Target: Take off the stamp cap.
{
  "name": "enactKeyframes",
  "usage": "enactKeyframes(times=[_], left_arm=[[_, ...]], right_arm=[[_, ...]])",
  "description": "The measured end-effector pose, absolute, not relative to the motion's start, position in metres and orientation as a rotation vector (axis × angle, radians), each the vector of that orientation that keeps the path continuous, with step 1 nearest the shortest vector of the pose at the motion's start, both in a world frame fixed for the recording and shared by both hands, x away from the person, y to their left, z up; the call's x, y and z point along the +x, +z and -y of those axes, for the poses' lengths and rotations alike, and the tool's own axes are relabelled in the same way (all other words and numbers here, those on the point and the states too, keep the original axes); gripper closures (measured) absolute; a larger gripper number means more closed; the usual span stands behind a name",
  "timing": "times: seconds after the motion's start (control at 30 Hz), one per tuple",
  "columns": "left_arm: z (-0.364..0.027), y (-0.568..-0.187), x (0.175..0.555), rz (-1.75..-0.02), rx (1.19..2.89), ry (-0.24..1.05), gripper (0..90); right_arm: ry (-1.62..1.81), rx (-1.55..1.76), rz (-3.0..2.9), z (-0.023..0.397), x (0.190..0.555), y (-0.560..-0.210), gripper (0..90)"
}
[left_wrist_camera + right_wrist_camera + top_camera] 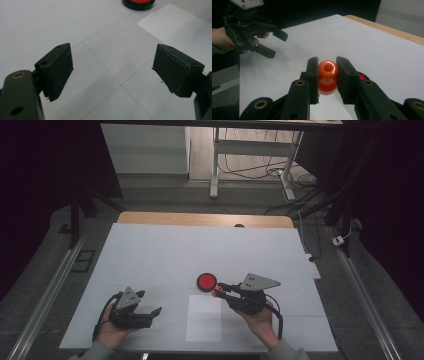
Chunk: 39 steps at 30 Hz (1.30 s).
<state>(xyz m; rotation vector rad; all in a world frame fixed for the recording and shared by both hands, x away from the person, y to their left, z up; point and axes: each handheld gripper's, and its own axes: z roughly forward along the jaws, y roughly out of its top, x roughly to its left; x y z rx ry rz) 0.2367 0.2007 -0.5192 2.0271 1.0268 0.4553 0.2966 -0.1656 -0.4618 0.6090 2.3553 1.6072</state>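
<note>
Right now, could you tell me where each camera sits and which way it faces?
High view: above the person's side, looking forward and down on the white table; both hands, left gripper and right gripper show.
Left gripper view: rides the left gripper, facing the red disc; jaws open.
Right gripper view: rides the right gripper, clamped on an orange piece, facing the left gripper.
Shared: the orange piece, the white paper sheet.

orange stamp [327, 76], red-and-black pad [206, 281]
</note>
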Motion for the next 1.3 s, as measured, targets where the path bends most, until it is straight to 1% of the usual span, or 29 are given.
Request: enactKeyframes(times=[0.4,0.63,0.8,1.3], left_arm=[[-0.185,-0.511,0.244,-0.973,2.03,0.43,18.5],[-0.173,-0.505,0.249,-0.931,2.043,0.43,18.5],[-0.165,-0.502,0.255,-0.908,2.038,0.407,18.6],[-0.13,-0.49,0.268,-0.809,2.072,0.376,19.1]], right_arm=[[1.601,0.602,-2.365,0.163,0.298,-0.464,72.0],[1.597,0.604,-2.367,0.162,0.3,-0.465,71.9],[1.59,0.593,-2.369,0.16,0.299,-0.466,71.9],[1.594,0.593,-2.365,0.159,0.3,-0.466,71.9]])
